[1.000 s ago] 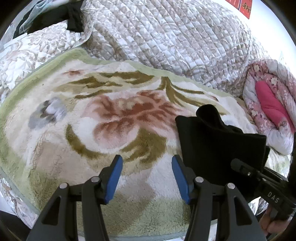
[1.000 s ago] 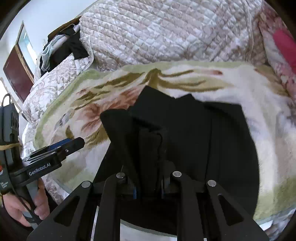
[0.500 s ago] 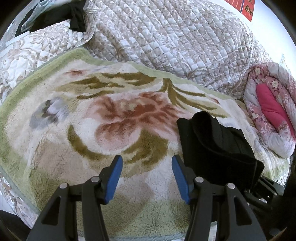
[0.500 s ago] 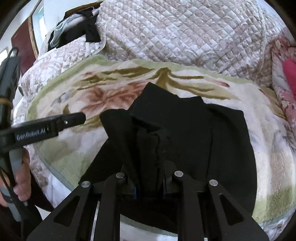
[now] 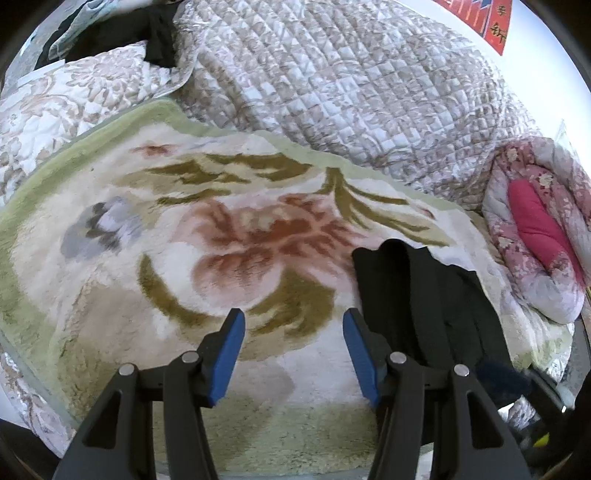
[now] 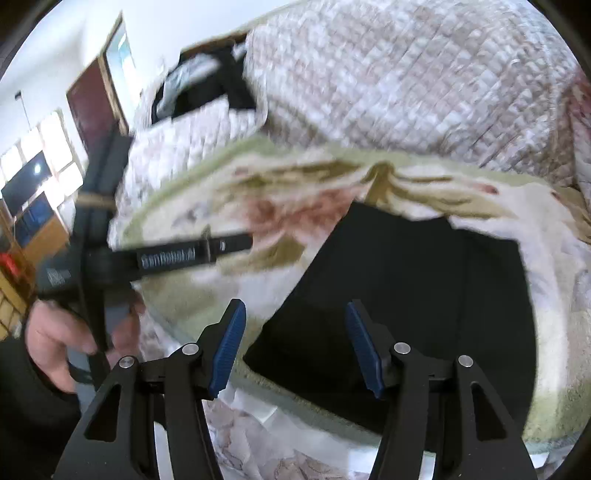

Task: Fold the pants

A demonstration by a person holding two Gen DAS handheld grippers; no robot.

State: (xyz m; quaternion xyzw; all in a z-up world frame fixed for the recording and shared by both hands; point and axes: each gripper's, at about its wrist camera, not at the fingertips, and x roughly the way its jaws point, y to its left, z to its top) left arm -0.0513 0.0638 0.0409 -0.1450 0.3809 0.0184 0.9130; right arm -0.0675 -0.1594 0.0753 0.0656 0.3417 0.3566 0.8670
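The black pants lie folded flat on the floral fleece blanket, near its front right part; they also show at the right in the left wrist view. My right gripper is open and empty, above the near left edge of the pants. My left gripper is open and empty over bare blanket, just left of the pants. The left gripper's body shows blurred at the left in the right wrist view, held by a hand.
A quilted bedspread is heaped behind the blanket. A rolled pink floral quilt lies at the right. Dark clothes sit at the back left. The bed's front edge runs just below the grippers. A door and window are at the left.
My right gripper has let go of the pants fold and opened; the cloth dropped flat. The right gripper swung left. The left gripper stayed open and barely moved.
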